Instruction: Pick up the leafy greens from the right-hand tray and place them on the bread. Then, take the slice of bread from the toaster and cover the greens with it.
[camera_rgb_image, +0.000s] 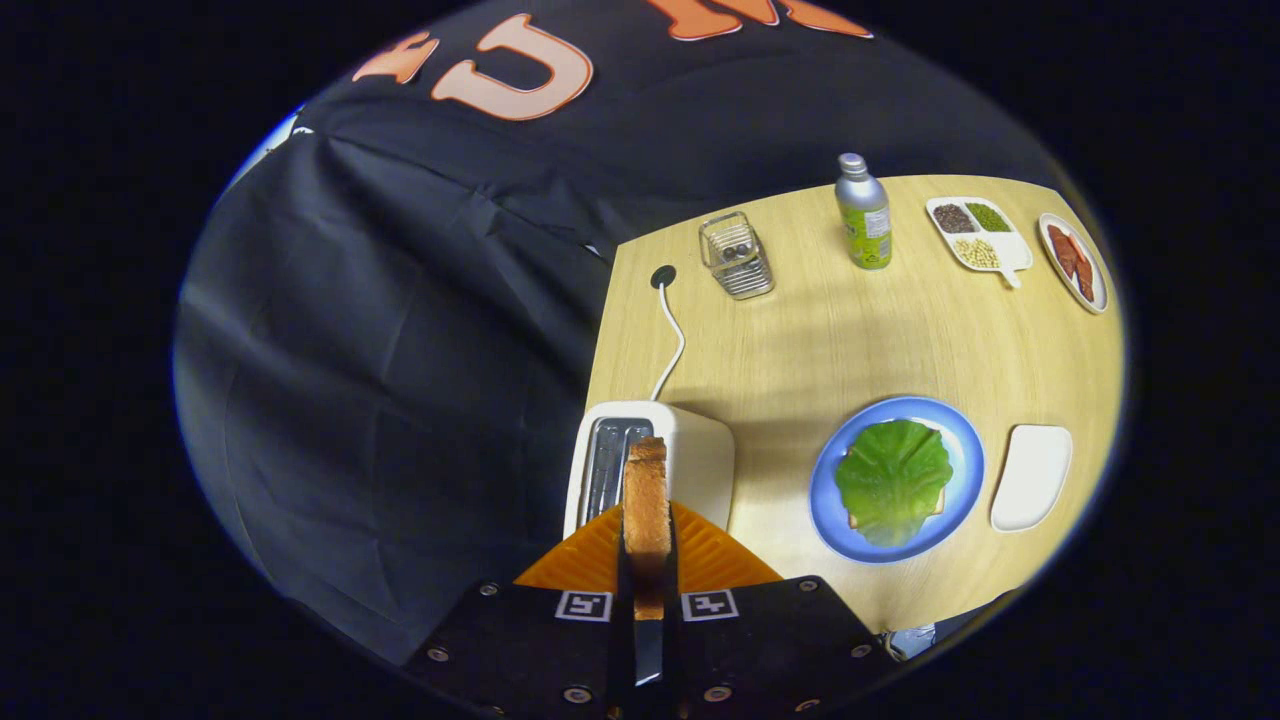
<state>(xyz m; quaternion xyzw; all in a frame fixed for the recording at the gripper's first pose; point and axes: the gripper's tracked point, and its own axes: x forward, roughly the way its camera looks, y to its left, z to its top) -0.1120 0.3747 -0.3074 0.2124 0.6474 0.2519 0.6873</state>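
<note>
Claw of mine clamped on a slice of bread, edge-on between both fingers, held above the white toaster. Beyond, to the right on the wooden table — a blue plate with leafy greens lying on what looks like bread beneath. Beside the plate sits a white tray.

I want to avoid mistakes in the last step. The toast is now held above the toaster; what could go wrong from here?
1. The gripper holds the bread slice on edge by its faces; it must be turned flat, or it may land tilted on the greens.
2. The greens lie loose on the blue plate; a sideways touch could push them off the lower bread.
3. The slice is close to the toaster; a low move could catch it.
</note>
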